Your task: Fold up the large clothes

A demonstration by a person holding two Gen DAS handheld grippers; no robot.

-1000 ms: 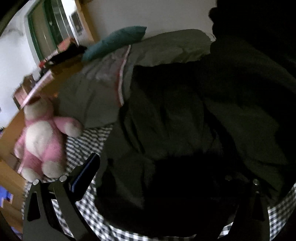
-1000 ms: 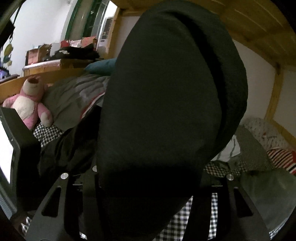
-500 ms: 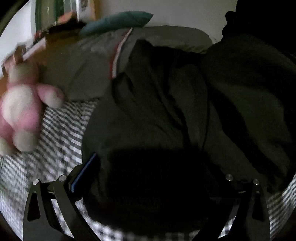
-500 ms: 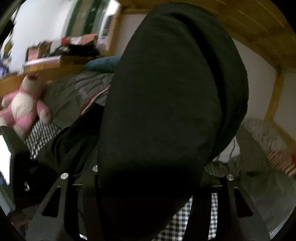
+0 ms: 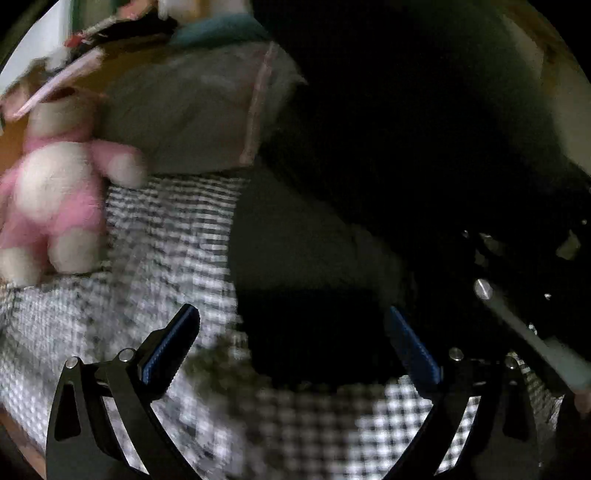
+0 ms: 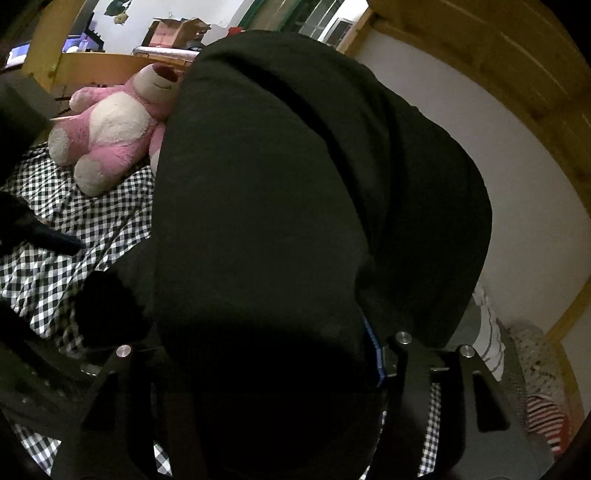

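Note:
A large dark garment (image 6: 280,206) hangs bunched in front of my right wrist camera and fills most of that view. My right gripper (image 6: 264,347) has this cloth between its fingers. The jaws are opening, and the blue right pad (image 6: 373,350) still lies against the fabric. In the left wrist view the same dark garment (image 5: 314,236) lies on the checked bedsheet (image 5: 177,236) and rises off to the upper right. My left gripper (image 5: 291,314) stands wide open just above the sheet. The garment's lower edge sits between the pads without being pinched.
A pink and white plush bear (image 5: 55,199) (image 6: 114,125) sits on the checked sheet to the left. Behind it lie a grey quilt (image 5: 192,114) and a teal pillow (image 5: 221,29). A wooden bed frame (image 6: 498,55) runs overhead, and striped bedding (image 6: 543,417) lies at the far right.
The left view swung across the bed; the garment no longer covers the left gripper's right pad. The right view rolled and sank, so the bear now sits higher and nearer.

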